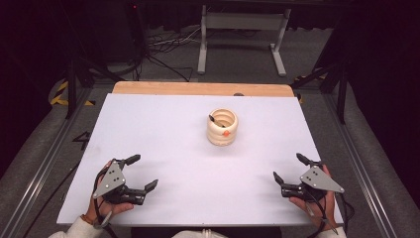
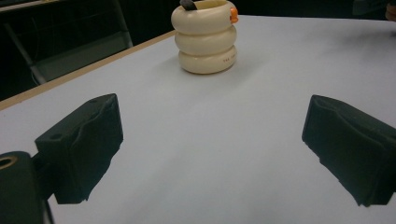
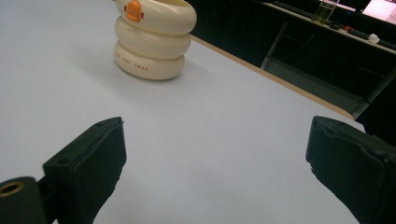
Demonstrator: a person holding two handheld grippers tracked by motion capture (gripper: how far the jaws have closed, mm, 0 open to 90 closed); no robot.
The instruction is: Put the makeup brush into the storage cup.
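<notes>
Grippers at rest near the table's [image 1: 148, 124] front edge, my left gripper [image 1: 139, 173] and right gripper [image 1: 288, 169] both gape wide and empty, well apart from the cream ribbed cup [image 1: 222, 127] mid-table, best approached slowly and squarely.

A cream-coloured, ribbed ceramic-looking cup shaped like three stacked rings [image 3: 152, 39] carries one short line of small dark capital letters on its lowest ring. In the right gripper view the line seems to read "THE VERY SWAN", though the letters are too small to be sure. In the left gripper view the same print on the cup [image 2: 206, 37] is too blurred to read.
</notes>
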